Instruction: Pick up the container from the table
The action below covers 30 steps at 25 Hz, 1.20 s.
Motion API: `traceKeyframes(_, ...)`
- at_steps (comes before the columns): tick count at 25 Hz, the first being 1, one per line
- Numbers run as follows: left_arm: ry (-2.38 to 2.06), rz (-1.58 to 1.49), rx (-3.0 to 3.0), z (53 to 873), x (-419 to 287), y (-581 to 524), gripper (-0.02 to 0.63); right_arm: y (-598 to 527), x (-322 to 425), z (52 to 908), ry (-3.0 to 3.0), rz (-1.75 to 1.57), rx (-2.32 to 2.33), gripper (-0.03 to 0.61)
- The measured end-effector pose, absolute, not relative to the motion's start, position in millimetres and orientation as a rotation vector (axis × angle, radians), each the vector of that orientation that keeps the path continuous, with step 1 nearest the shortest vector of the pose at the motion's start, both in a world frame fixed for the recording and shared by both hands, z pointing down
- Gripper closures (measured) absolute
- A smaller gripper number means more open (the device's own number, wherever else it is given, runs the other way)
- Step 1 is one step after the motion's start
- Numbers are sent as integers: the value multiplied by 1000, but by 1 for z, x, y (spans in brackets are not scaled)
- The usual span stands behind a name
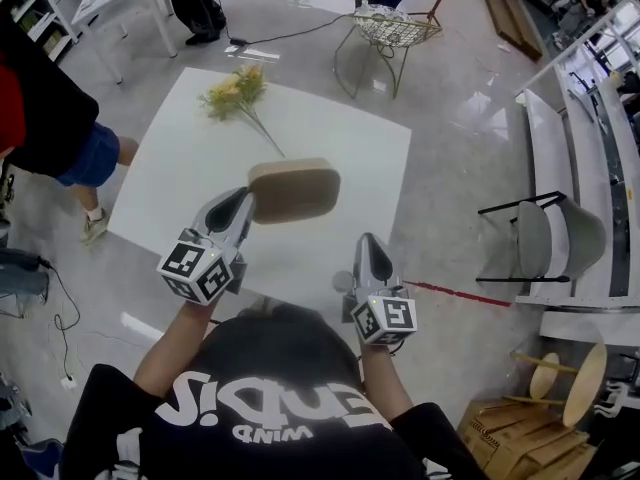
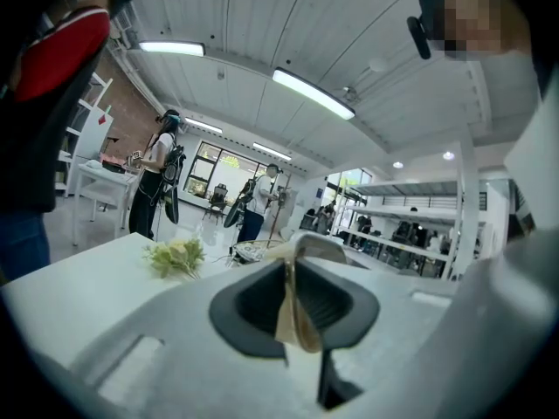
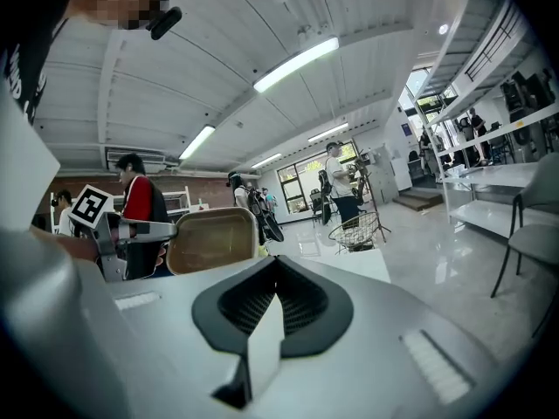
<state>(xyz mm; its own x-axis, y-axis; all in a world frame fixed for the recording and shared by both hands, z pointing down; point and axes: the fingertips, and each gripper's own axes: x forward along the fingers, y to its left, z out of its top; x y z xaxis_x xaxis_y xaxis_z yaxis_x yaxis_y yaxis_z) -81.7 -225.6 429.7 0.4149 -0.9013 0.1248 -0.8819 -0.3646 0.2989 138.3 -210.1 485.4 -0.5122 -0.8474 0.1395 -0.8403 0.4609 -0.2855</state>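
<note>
Container (image 1: 294,190), pinched at its rim by the left gripper (image 1: 246,201), juts ahead of the jaws: lift it level, grip firm. Alongside, the right gripper (image 1: 372,241) is closed, empty.

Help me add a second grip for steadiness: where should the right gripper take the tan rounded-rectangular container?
Probably the thin rim at the free end of the tan container, approached from the right, opposite where the left gripper pinches it. The rim is narrow enough for jaws; the body looks too wide.
</note>
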Motion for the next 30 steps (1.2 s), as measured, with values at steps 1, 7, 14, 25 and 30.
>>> traceKeyframes(1, -1544, -84, 2353, 430, -85, -222, 577, -208, 135, 486, 2668, -503, -1536, 580)
traceKeyframes(7, -1551, -87, 2343, 430, -107, -189, 577, -189, 115, 491, 2676, -512, -1521, 580)
traceKeyframes(14, -1554, -102, 2339, 428, -138, -122, 577, -136, 85, 490, 2696, -500, -1516, 580)
traceKeyframes(25, -1552, -116, 2337, 428, -153, -28, 577, -48, 79, 468, 2692, -448, -1542, 580)
traceKeyframes(30, -1576, -109, 2318, 430, -145, -10, 577, -29, 87, 463, 2713, -450, -1521, 580)
